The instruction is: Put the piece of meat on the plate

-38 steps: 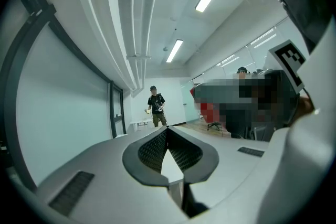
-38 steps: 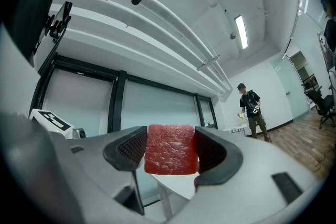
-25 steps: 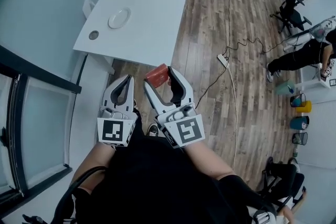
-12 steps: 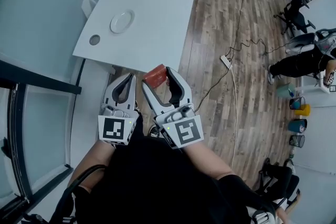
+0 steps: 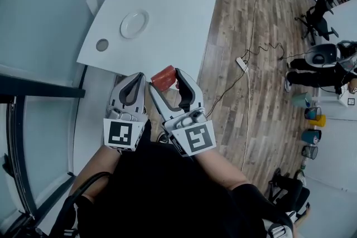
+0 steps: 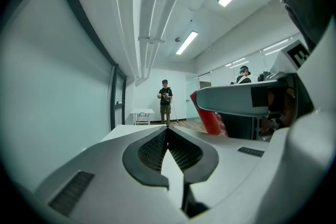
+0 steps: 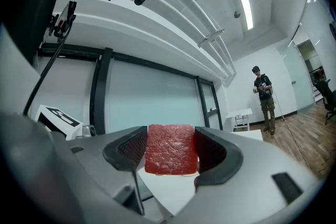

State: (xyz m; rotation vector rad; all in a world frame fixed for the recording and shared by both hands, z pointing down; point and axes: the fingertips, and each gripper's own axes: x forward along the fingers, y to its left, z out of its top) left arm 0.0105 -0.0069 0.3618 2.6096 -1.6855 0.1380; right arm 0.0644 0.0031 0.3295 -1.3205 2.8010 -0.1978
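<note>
White table (image 5: 167, 3) occupied the upper left of the head view and bore the plate (image 5: 134, 24), which was bare, with a small grey round fitting (image 5: 102, 45) nearer the left edge. The left gripper (image 5: 134, 78) was short of the table's near edge; its own view showed the jaws pressed together on nothing. Just beside it to the right, the right gripper (image 5: 165, 81) pinched the piece of meat (image 5: 164, 76), a red slab seated squarely between both pads in the right gripper view. Wooden floor (image 5: 251, 64) with a trailing cable (image 5: 245, 86) lay further right. The meat was in the air near the table's near edge and well apart from the plate, so the step in hand was judged to be the carry, with the placing not yet done. To do it well, the pinch should be held even while the right gripper travels forward and leftward over the table; the slab should come down over the plate's middle until it touches or nearly touches before the jaws spread, since a drop from height could land it on the rim; the left gripper should stay clear of that path. Both forearms were drawn in against the torso; the grippers sat side by side pointing towards the table, marker cubes facing up to the head camera, the right one angled slightly leftward.
</note>
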